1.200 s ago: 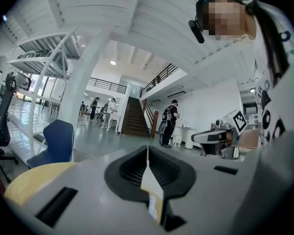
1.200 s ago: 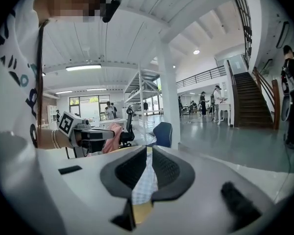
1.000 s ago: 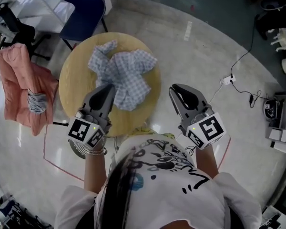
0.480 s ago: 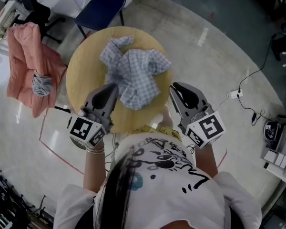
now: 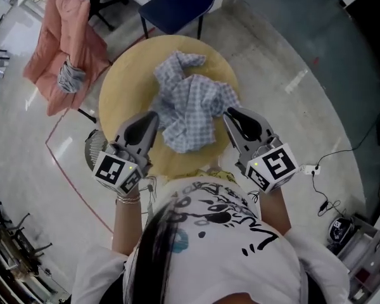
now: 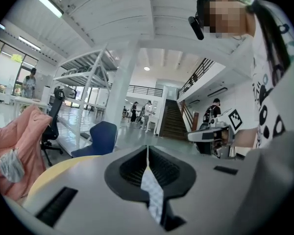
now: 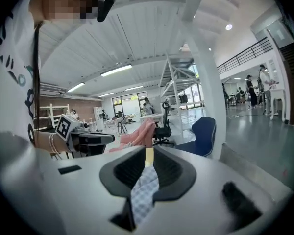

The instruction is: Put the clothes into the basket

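Pinching checked shirt (image 5: 193, 106) with left gripper (image 5: 145, 116), jaws pressed on fabric. Pinching same shirt with right gripper (image 5: 232, 114) likewise. Lying bunched from round table's (image 5: 122, 100) centre toward near edge.

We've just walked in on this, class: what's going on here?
A person stands over a round yellow table with a claw in each hand. The left claw and the right claw are each shut on a fold of the crumpled blue-and-white checked shirt, gripping it from opposite sides. Most of the shirt rests on the tabletop, so it is not in a basket yet. A pink garment hangs over a chair beyond the table.
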### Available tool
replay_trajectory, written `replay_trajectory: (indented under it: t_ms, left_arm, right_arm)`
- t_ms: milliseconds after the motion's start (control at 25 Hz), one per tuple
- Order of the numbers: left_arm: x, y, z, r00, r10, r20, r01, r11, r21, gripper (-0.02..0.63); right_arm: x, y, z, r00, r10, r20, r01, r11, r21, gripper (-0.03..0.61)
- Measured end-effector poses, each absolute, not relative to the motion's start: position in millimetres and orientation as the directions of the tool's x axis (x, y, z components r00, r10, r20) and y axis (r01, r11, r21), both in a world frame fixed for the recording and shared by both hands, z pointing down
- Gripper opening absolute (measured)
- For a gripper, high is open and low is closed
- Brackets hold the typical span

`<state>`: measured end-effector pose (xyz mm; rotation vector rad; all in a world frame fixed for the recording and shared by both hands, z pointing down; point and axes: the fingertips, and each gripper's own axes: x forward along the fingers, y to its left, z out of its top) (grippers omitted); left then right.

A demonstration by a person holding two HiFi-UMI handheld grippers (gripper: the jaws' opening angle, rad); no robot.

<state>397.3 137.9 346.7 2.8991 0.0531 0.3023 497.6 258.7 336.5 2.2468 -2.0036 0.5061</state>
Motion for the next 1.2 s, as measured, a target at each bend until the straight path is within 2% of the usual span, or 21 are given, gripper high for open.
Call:
replay_trajectory:
  t_ms: [360, 560, 600, 680, 960, 1200]
  left_arm:
    - [387.0, 137.6, 362.2, 0.959, -0.189, 0.212, -0.234, -0.949, 0.213, 0.025]
    - [378.6, 148.4, 379.1, 0.932, -0.283, 0.226, -0.332, -0.917, 0.220, 0.025]
    - [377.1, 151.9, 384.5, 0.927, -0.294, 0.233, -0.345, -0.911, 0.225, 0.025]
    - [374.8, 159.2, 394.9, 0.919, -0.309, 0.245, -0.366, -0.901, 0.234, 0.025]
    - [361.5, 182.9, 427.4, 0.875, -0.399, 0.273, -0.461, -0.860, 0.220, 0.025]
    - [348.5, 190.7, 458.6, 0.847, -0.423, 0.322, -0.504, -0.831, 0.235, 0.025]
  right_arm:
    - [507.3, 234.4, 354.4, -0.162, -0.926, 0.340, -0.980, 0.112, -0.162, 0.032]
    - [506.8, 225.3, 375.1, -0.281, -0.883, 0.375, -0.956, 0.225, -0.189, 0.035]
    - [505.8, 223.6, 380.9, -0.304, -0.872, 0.383, -0.949, 0.243, -0.199, 0.043]
    - [502.7, 222.2, 392.0, -0.341, -0.853, 0.396, -0.937, 0.272, -0.220, 0.100]
    - [492.5, 224.2, 434.0, -0.416, -0.798, 0.436, -0.906, 0.320, -0.277, 0.127]
    - [492.8, 215.5, 479.1, -0.387, -0.769, 0.509, -0.914, 0.246, -0.322, 0.191]
